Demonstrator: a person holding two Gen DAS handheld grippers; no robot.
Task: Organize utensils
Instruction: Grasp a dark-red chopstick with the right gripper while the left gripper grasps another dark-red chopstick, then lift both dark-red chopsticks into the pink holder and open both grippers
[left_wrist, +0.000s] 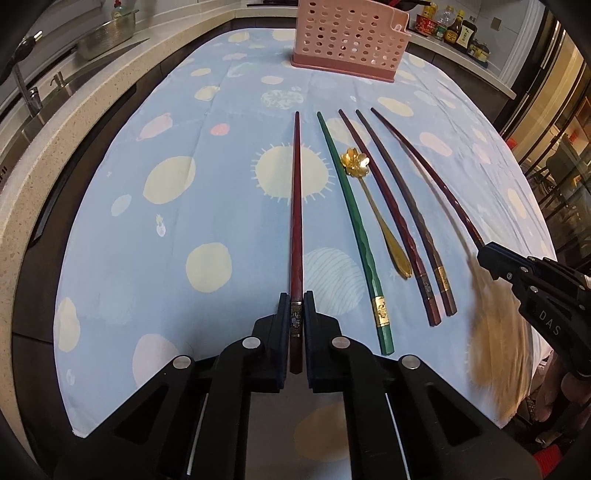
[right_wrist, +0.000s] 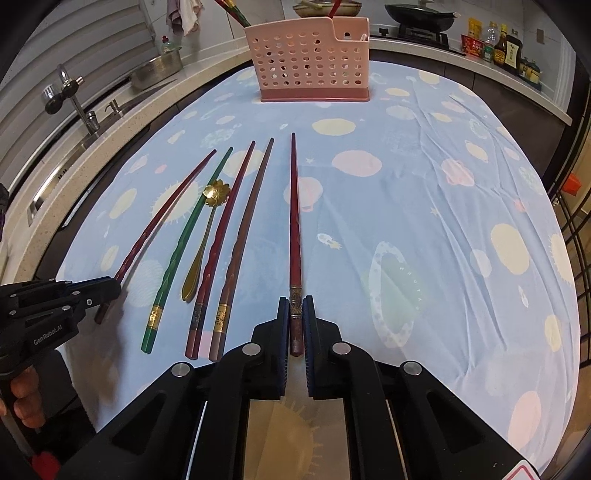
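On the counter (right_wrist: 461, 192), under that blue cloth with the planets on it, each claw has clamped onto its own dark red chopstick near the thick decorated end. Left claw (left_wrist: 294, 314) is closed on the leftmost chopstick (left_wrist: 296, 206) of the row, and the right claw (right_wrist: 295, 314) is closed on the rightmost chopstick (right_wrist: 294, 221). Between them, untouched: a green chopstick (right_wrist: 184, 240), a little gold flower spoon (right_wrist: 207, 236), another red chopstick (right_wrist: 218, 251) and a brown one (right_wrist: 243, 240). The pink holder (right_wrist: 310, 59) stands at the far end of the cloth, well apart from the row, with a few sticks already poking out of it.

My take on doing this bit well: both grips sit right at the back end, so the long thin tips will want to droop or swing once lifted. I'd raise them straight up first, slowly, so the tips don't drag the cloth or knock the neighbours out of line. Then tip each stick toward vertical before reaching the holder, thin end down, and aim for the open top rather than the perforated side. One hand at a time at the holder seems safer, since two claws over that narrow opening could bump. Can't tell from here which compartment is meant for chopsticks.
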